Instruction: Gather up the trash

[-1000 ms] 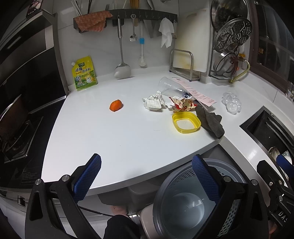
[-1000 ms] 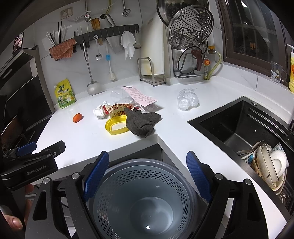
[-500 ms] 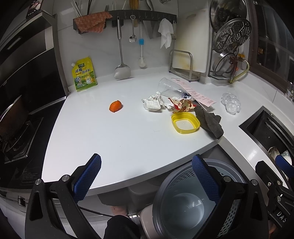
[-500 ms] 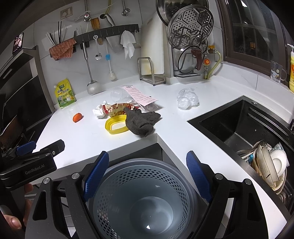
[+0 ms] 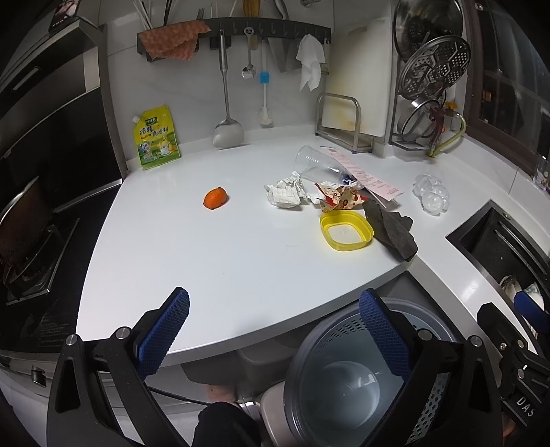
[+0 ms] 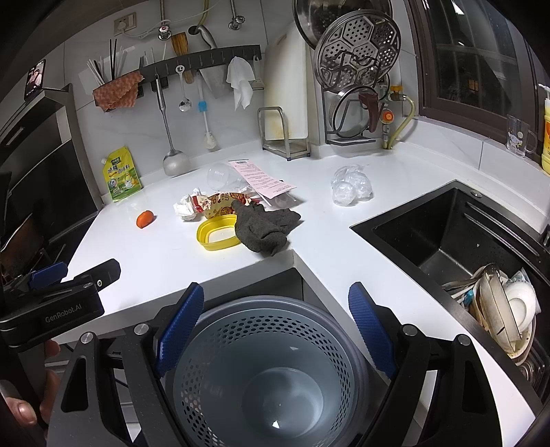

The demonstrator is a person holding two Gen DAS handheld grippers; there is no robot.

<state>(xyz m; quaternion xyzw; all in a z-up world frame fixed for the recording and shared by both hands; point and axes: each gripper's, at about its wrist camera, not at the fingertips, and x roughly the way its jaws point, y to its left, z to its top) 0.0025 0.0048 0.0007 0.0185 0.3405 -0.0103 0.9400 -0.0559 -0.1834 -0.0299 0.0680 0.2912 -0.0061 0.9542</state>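
Note:
Trash lies on the white counter point(image 5: 206, 261): an orange peel point(image 5: 215, 197), crumpled white paper point(image 5: 284, 193), a red-yellow wrapper point(image 5: 338, 200), a fallen clear cup point(image 5: 311, 167), a pink receipt point(image 5: 361, 173), a yellow lid point(image 5: 346, 231) and crumpled clear plastic point(image 5: 431, 193). A grey perforated trash bin point(image 6: 264, 374) stands empty on the floor below the counter corner. My left gripper point(image 5: 273, 333) is open and empty, short of the counter's front edge. My right gripper point(image 6: 275, 326) is open and empty above the bin. The same trash shows in the right wrist view, around the wrapper point(image 6: 220, 203).
A dark grey rag point(image 6: 266, 227) lies next to the yellow lid. A yellow seasoning pouch point(image 5: 156, 137) leans on the back wall. A black sink point(image 6: 457, 240) with dishes is at the right, a stove point(image 5: 27, 240) at the left. Utensils hang on a rail point(image 5: 240, 27).

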